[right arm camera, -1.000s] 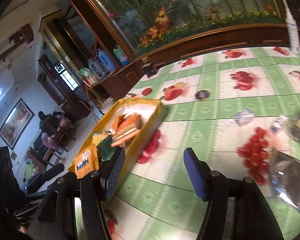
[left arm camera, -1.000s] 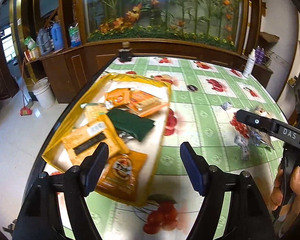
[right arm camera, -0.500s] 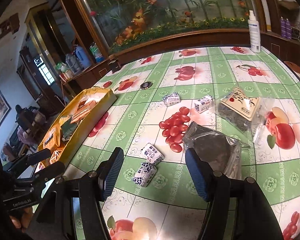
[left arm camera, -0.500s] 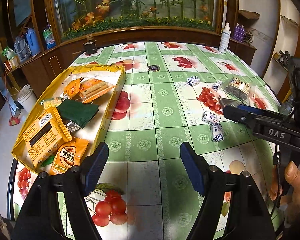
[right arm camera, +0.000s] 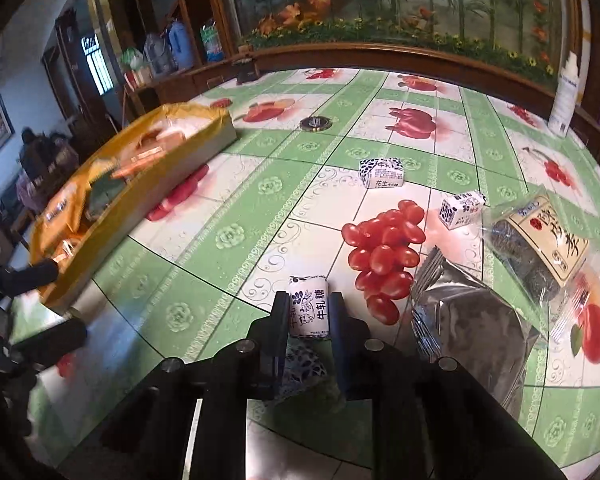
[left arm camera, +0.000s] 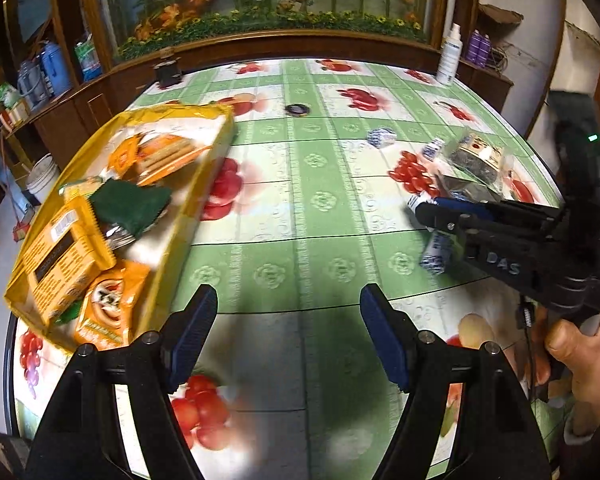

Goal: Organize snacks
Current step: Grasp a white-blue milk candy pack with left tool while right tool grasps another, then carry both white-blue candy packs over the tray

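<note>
At lower centre of the right wrist view, the right gripper (right arm camera: 309,314) has just clamped a small nougat candy (right arm camera: 309,307) on the fruit-print tablecloth (right arm camera: 236,236). Light, soft-wrapped, best pinched across its middle. The left gripper (left arm camera: 288,334) gapes empty; the yellow tray (left arm camera: 188,216) waits upper left.

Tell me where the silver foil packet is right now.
In the right wrist view the silver foil packet lies on the tablecloth at lower right, just right of the printed tomatoes, below the clear seaweed packet.
</note>
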The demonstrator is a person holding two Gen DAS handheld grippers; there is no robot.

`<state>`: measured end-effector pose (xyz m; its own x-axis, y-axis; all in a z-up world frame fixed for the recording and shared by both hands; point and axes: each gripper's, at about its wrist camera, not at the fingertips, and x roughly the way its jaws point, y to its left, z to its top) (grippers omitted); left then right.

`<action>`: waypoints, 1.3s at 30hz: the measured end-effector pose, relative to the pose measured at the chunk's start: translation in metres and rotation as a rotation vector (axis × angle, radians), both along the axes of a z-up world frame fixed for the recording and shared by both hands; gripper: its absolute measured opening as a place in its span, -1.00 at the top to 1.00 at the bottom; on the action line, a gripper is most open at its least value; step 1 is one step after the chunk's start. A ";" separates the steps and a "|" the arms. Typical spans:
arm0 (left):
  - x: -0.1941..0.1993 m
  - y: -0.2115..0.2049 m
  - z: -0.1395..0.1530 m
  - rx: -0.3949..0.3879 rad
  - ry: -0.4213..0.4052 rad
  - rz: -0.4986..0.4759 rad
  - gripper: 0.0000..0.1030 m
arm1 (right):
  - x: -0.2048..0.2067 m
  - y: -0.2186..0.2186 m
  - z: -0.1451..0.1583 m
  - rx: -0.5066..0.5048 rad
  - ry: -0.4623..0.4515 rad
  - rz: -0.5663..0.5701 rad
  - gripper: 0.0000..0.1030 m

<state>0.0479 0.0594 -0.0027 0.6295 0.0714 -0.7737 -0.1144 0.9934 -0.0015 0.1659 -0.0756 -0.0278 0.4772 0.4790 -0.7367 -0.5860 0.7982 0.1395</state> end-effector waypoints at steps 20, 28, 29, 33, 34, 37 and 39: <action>0.054 -0.095 -0.030 0.055 0.004 -0.224 0.68 | -0.013 -0.122 0.024 0.392 0.024 -0.235 0.61; 0.041 -0.064 -0.013 0.043 -0.066 -0.085 0.69 | -0.011 -0.132 0.020 0.416 0.029 -0.273 0.61; 0.039 -0.057 -0.008 0.047 -0.080 -0.059 0.69 | -0.011 -0.131 0.020 0.416 0.027 -0.267 0.61; 0.022 -0.030 0.009 0.030 -0.135 0.023 0.68 | -0.013 -0.122 0.020 0.393 0.021 -0.239 0.61; 0.016 -0.025 0.012 0.024 -0.139 0.035 0.68 | -0.014 -0.120 0.020 0.389 0.018 -0.230 0.61; -0.001 -0.010 0.018 0.039 -0.153 0.085 0.68 | -0.018 -0.114 0.021 0.370 0.002 -0.216 0.61; -0.011 0.000 0.019 0.054 -0.160 0.121 0.68 | -0.020 -0.112 0.023 0.365 -0.008 -0.210 0.61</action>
<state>0.0367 0.0591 0.0166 0.7280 0.1929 -0.6578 -0.2359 0.9715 0.0239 0.1455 -0.1878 -0.0051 0.5976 0.5996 -0.5323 -0.4178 0.7995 0.4315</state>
